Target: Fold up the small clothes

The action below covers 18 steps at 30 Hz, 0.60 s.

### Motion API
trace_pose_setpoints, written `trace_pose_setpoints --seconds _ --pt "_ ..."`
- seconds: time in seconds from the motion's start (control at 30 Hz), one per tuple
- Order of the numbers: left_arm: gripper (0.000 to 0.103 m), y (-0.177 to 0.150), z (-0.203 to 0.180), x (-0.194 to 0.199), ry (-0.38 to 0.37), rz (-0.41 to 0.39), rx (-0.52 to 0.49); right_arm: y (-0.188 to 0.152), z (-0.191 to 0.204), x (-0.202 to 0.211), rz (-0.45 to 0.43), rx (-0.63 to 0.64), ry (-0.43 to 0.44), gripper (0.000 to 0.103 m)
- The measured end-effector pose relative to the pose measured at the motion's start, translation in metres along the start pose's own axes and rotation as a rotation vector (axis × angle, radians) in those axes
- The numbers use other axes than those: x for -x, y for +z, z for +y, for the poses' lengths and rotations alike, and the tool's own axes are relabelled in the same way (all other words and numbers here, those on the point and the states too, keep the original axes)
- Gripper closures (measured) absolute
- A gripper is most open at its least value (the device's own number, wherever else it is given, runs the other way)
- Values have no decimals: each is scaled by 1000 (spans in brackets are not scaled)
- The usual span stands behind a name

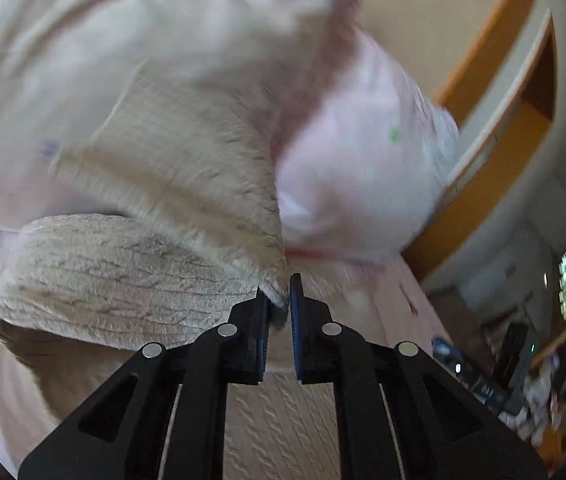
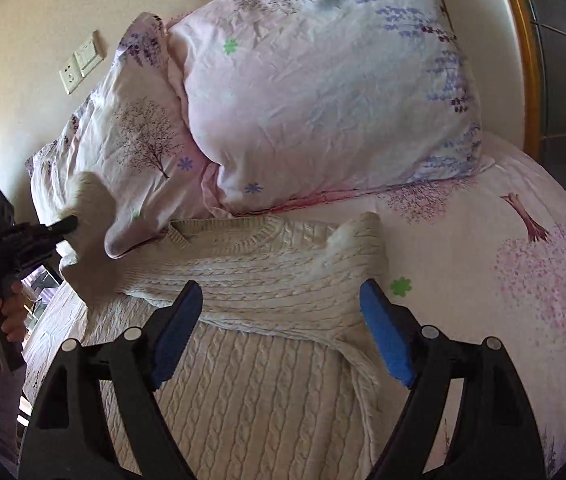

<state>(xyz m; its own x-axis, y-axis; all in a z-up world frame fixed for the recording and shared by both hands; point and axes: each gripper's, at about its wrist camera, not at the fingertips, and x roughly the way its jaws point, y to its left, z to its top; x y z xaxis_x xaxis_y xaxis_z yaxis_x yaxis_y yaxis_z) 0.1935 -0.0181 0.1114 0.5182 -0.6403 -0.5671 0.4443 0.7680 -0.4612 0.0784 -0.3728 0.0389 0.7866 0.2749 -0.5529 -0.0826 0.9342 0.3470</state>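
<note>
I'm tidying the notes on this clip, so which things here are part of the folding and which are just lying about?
Part of the job:
cream cable-knit sweater
its sleeve, pinched by the left gripper
right gripper, open over the sweater

Just lying about:
two floral pillows
floral bedsheet
wall sockets

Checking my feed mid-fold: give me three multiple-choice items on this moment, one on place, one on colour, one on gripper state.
1. The sweater lies on: A the bed B a desk C the floor
2. The gripper pads are: A red B blue C green
3. The right gripper is: A shut on a sleeve B shut on nothing C open

Key: 1 A, the floral sheet and pillows surround it. 2 B, blue pads show on the fingers. 3 C, its jaws stand wide apart above the knit, while the left gripper pinches the sleeve.
</note>
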Motion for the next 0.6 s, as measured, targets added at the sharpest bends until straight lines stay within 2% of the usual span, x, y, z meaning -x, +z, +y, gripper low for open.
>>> trace_pose_setpoints --seconds 0.03,0.07,0.1,0.17,0.23,0.27,0.3,0.37,0.43,0.53,0.6 --pt "94 -11 -21 -33 -9 124 -68 -4 -7 -1 20 -21 -14 22" --pt "94 -24 -32 -53 -4 211 -107 -8 -15 -1 39 -42 -20 22" --pt "94 -37 -38 -60 -3 255 -135 -13 -22 3 55 -61 -18 22" --pt "94 -58 -35 -42 20 235 -174 -26 -35 12 81 -83 -21 22" --pt "75 -74 -12 -3 79 170 -145 -41 -47 22 108 -105 -13 22" --pt "45 -78 4 18 132 134 -115 -51 -53 26 128 -128 5 22" --pt "28 -83 21 38 201 99 -86 -60 -57 30 150 -151 23 24" --pt "28 -102 51 74 336 77 -34 -81 -63 37 196 -201 66 33" --pt "28 -123 77 98 379 97 50 -101 -66 44 230 -245 100 41" --pt "28 -162 98 120 346 136 159 -124 -63 55 258 -259 107 53" --pt "34 -182 100 133 288 118 194 -134 -59 60 272 -259 121 67"
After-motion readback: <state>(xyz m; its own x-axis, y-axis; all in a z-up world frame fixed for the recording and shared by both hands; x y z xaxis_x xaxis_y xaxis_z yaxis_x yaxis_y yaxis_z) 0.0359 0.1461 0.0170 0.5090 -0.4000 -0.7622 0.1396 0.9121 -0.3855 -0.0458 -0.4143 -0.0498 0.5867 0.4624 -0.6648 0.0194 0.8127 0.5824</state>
